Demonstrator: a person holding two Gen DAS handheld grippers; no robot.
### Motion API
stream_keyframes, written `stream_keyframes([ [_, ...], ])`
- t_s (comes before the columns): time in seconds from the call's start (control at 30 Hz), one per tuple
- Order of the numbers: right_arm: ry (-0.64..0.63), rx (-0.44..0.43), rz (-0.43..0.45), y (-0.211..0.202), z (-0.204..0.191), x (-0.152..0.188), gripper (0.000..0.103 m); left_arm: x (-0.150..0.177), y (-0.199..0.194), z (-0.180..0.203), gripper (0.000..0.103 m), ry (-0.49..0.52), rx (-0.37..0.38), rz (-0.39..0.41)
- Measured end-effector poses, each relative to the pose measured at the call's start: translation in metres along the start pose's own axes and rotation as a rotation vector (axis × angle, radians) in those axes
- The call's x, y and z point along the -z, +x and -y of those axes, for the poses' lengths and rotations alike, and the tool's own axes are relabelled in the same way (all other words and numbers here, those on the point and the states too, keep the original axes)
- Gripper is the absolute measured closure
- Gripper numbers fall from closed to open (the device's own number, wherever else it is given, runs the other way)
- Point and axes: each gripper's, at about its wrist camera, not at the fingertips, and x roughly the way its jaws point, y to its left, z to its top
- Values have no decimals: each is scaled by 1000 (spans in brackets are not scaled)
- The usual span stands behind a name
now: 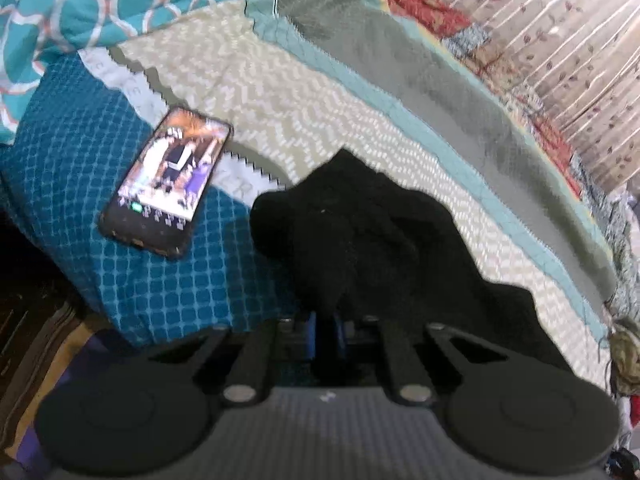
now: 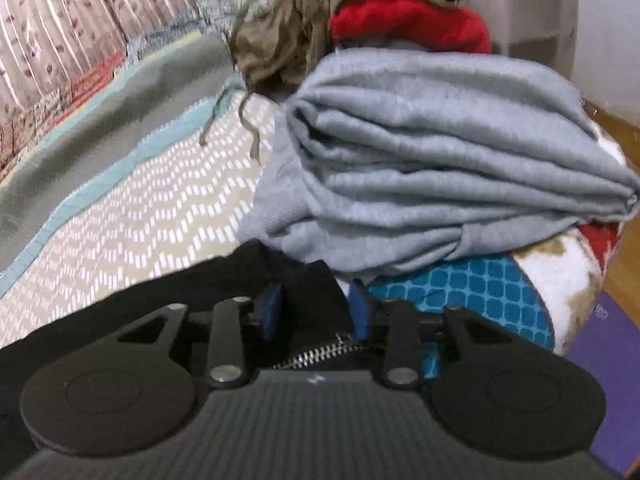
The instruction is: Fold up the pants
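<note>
Soft, even indoor light is seen; both views are motion-blurred, blocky, and bent at the edges.

A smartphone (image 1: 166,182) lies face up with its screen lit on a blue checked cloth (image 1: 80,184), one corner reaching a cream chevron-patterned blanket (image 1: 280,92). A teal cover with white wavy lines (image 1: 100,0) is bunched beyond them. A grey-green blanket with a pale teal border (image 1: 440,92) runs alongside, backed by a patchwork quilt (image 1: 420,4) and a pleated leaf-print fabric (image 1: 560,32). In the right wrist view, a folded grey garment (image 2: 440,160) sits on the blue checked cloth, with a red garment (image 2: 412,24) and crumpled olive-brown clothing (image 2: 288,36) behind. A wooden floor (image 2: 624,264) shows at the right edge.
</note>
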Motion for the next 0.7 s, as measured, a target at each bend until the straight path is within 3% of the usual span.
stream_keyframes([
  [0.17,15,-84,190,-36,-16,-18,82,-5,-3,-8,95,-4,-27,28],
  [0.23,15,-83,177,-25,-25,-24,82,-1,6,-14,94,-13,-48,15],
  [0.3,-33,-16,86,5,-33,-21,75,3,18,-21,91,-37,-65,-31],
  [0.37,-61,70,-17,32,-35,-15,60,7,20,-26,86,-61,-60,-52],
  [0.47,46,58,49,12,-28,-12,56,6,0,-32,79,-44,-57,-6],
  [0.57,61,28,135,-19,-31,-8,56,-6,-26,-37,79,-61,-29,69],
  [0.7,48,-118,132,-43,-47,-2,55,-32,-40,-17,79,7,33,151],
])
